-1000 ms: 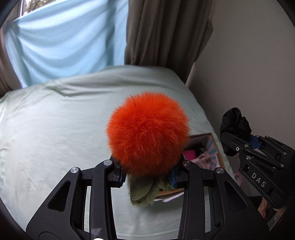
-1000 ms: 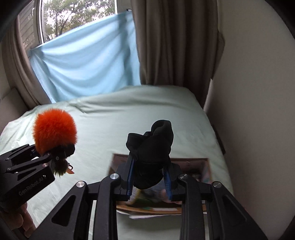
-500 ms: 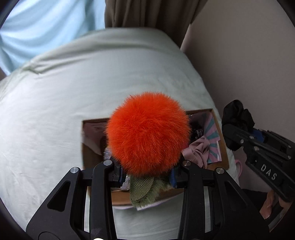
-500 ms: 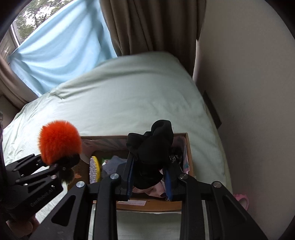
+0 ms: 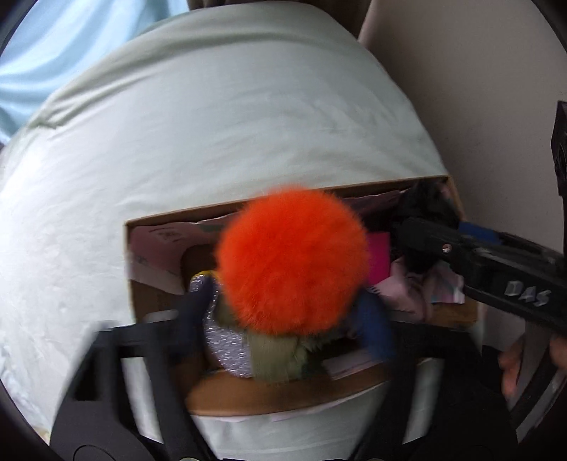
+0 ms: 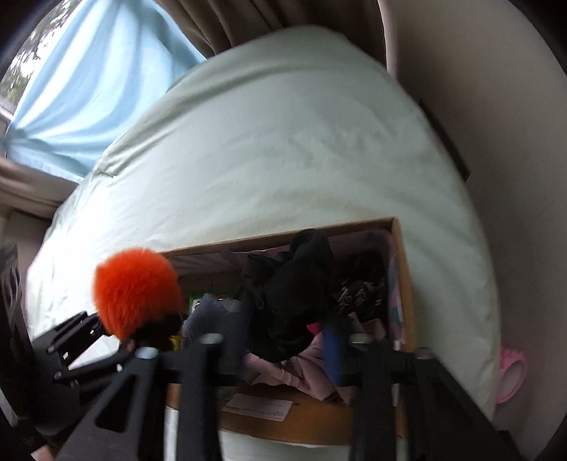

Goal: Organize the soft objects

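Nearest the left wrist camera, the left gripper [image 5: 283, 319] has its blurred black arms spread and its jaws opening; the orange pom-pom [image 5: 290, 259], with an olive-green fabric piece [image 5: 276, 358] under it, sits between the blue pads [image 5: 375, 329], which stand clear of its sides. Close to the right wrist camera, the right gripper [image 6: 287, 333] is likewise opening, a crumpled black cloth [image 6: 290, 290] between its fingers; the blue pad [image 6: 331, 349] shows a gap beside the cloth, so it does not look pinched. Both soft things hang over the open cardboard box [image 6: 402, 283], the pom-pom toward its left half and the black cloth toward its right. Inside the box lie a silver glittery item [image 5: 226, 340], a pink garment [image 6: 301, 376], a bright pink piece [image 5: 377, 259] and some dark tangled material [image 6: 361, 283] against the right wall; a white label [image 6: 260, 406] is stuck on the near flap. A part of the person's hand [image 5: 514, 368] shows behind the right gripper in the left wrist view. The box rests on a pale green bedsheet [image 6: 283, 142] that stretches away behind it. A pink object [image 6: 510, 376] lies off the bed's right edge, below the beige wall [image 6: 496, 88]. Farthest off hang a light blue cloth [image 6: 88, 88] and brown curtains [image 6: 283, 14].
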`<state>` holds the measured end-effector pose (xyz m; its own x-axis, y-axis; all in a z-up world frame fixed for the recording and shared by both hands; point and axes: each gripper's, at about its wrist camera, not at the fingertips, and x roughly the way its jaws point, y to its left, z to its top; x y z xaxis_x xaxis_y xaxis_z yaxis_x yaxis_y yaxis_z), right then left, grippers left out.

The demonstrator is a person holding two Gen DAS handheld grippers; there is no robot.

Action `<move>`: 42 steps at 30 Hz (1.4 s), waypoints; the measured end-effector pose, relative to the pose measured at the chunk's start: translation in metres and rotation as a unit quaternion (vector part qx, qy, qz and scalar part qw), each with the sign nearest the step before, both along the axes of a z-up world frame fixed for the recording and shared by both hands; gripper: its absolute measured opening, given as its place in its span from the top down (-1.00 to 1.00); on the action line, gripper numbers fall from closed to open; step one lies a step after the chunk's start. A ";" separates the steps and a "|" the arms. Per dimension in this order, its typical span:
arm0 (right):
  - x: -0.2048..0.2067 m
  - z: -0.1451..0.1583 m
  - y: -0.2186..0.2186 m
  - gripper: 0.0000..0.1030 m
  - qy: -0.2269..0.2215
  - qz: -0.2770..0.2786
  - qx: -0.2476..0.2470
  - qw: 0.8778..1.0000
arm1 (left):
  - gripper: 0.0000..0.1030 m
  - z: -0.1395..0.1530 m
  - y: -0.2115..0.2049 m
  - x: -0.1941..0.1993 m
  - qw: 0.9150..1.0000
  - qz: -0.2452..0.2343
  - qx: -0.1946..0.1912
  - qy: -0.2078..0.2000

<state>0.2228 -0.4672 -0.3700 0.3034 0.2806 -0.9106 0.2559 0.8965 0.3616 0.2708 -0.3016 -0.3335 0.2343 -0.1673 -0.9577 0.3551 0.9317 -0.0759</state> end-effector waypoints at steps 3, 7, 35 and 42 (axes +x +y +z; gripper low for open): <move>0.000 0.001 -0.002 -0.98 0.003 -0.008 0.009 1.000 | -1.00 0.006 0.003 -0.005 1.000 -0.011 0.021 -0.019; -0.003 0.010 -0.002 -0.98 0.005 -0.014 -0.010 1.000 | -1.00 0.010 0.007 -0.012 0.999 -0.018 0.026 -0.021; -0.094 0.235 0.096 -0.98 -0.144 0.022 -0.074 0.987 | -1.00 0.219 0.173 -0.119 0.981 0.077 -0.073 -0.165; -0.132 0.304 0.155 -0.98 -0.222 0.045 -0.115 0.967 | -1.00 0.285 0.235 -0.161 0.959 0.113 -0.091 -0.242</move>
